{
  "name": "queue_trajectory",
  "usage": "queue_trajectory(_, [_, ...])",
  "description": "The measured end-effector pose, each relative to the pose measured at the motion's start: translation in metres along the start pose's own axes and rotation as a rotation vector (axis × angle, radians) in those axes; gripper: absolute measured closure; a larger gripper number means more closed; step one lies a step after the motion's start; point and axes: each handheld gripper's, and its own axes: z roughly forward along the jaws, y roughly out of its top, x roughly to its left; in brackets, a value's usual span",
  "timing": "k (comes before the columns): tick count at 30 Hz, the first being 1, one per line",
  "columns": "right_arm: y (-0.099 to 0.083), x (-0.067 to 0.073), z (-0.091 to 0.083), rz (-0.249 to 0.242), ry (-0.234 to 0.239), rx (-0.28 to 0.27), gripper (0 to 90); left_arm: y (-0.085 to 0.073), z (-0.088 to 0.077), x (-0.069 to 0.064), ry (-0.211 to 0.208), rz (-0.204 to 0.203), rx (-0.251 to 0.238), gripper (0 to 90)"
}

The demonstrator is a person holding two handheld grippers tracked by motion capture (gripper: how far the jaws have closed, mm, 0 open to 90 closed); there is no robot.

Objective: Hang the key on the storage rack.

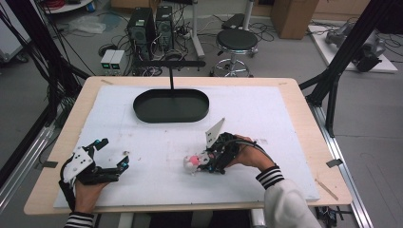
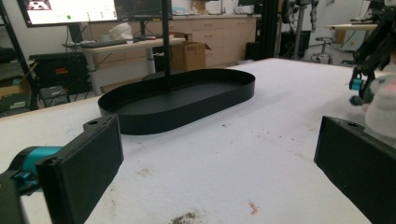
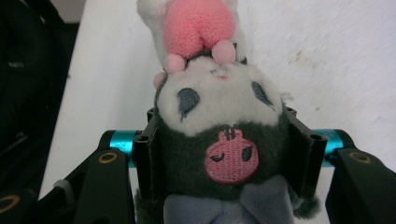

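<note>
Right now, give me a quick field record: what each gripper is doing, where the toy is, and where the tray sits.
right gripper: jaws shut on the plush toy
toy position: low over the white mat, front right
left gripper: jaws open, nothing between them
black oval tray: far centre of mat, nothing in it
tray post: upright at the tray's rear
</note>
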Motion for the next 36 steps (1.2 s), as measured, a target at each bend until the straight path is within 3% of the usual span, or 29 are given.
queue_trajectory(7, [0.002,0.003,-0.015,-0.005,-0.025,-0.092,41.4,0.015,0.011,-0.001,-0.118,-0.001,0.006,1.7])
queue_trajectory(8, [0.002,0.003,-0.017,-0.002,-0.028,-0.107,41.4,0.015,0.011,-0.001,-0.118,-0.001,0.006,1.7])
queue_trajectory(12, [0.008,0.003,-0.025,0.014,-0.045,-0.144,41.4,0.030,0.024,0.001,-0.257,-0.039,0.017,1.7])
queue_trajectory(15, [0.014,0.003,-0.029,0.015,-0.055,-0.169,41.4,0.040,0.031,0.002,-0.316,-0.016,0.030,1.7])
queue_trajectory(16, [0.016,0.003,-0.031,0.018,-0.054,-0.174,41.4,0.040,0.031,0.002,-0.316,-0.016,0.030,1.7])
queue_trajectory(18, [0.020,0.003,-0.033,0.018,-0.056,-0.184,41.4,0.049,0.037,0.003,-0.378,-0.002,0.058,1.7])
queue_trajectory(29, [0.025,0.005,-0.042,0.025,-0.068,-0.200,41.3,0.082,0.062,-0.004,-0.488,0.067,0.155,1.7])
queue_trajectory(34, [0.028,0.005,-0.045,0.035,-0.064,-0.199,41.3,0.096,0.077,-0.010,-0.570,0.082,0.217,1.7])
queue_trajectory(36, [0.030,0.005,-0.047,0.043,-0.064,-0.194,41.3,0.099,0.080,-0.010,-0.579,0.092,0.227,1.7])
